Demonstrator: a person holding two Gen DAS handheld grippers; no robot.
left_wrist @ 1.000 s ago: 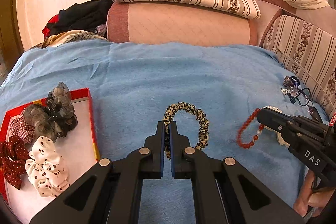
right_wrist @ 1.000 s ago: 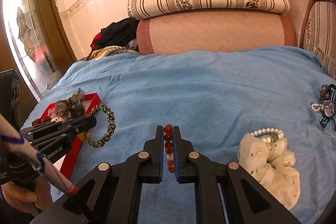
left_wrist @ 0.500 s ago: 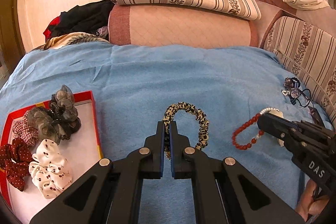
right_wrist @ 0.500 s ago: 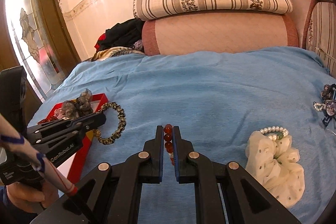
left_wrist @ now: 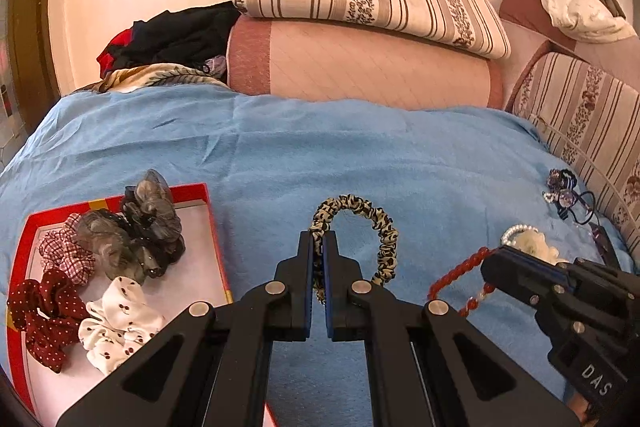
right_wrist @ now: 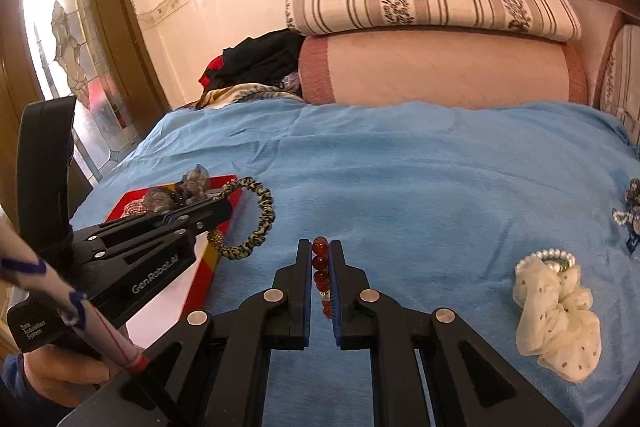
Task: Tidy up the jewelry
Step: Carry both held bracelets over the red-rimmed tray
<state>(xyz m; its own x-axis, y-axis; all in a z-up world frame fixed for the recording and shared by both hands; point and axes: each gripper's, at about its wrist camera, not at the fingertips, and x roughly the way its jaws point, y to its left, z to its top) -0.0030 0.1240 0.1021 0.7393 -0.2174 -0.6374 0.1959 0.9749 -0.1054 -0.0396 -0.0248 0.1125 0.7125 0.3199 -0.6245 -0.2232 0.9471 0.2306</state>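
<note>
My left gripper (left_wrist: 319, 239) is shut on a leopard-print scrunchie (left_wrist: 372, 223) and holds it above the blue bedspread, just right of a red-rimmed tray (left_wrist: 216, 247). The tray holds several scrunchies (left_wrist: 120, 259). My right gripper (right_wrist: 320, 247) is shut on a red bead bracelet (right_wrist: 320, 263). In the left wrist view the right gripper (left_wrist: 490, 261) holds the bracelet (left_wrist: 452, 275) at the lower right. In the right wrist view the left gripper (right_wrist: 224, 207) and the leopard-print scrunchie (right_wrist: 260, 223) hang over the tray's near corner (right_wrist: 208, 267).
A cream scrunchie (right_wrist: 556, 311) with a pearl bracelet (right_wrist: 548, 255) lies on the bedspread (right_wrist: 420, 167) at the right. More hair ties (left_wrist: 564, 191) lie near the striped cushion. Pillows (left_wrist: 360, 59) and clothes (left_wrist: 176, 39) sit at the back.
Both grippers have moved left with their loads. The left gripper with the leopard-print scrunchie is now closer to the tray, and the right gripper with the bracelet has followed.
</note>
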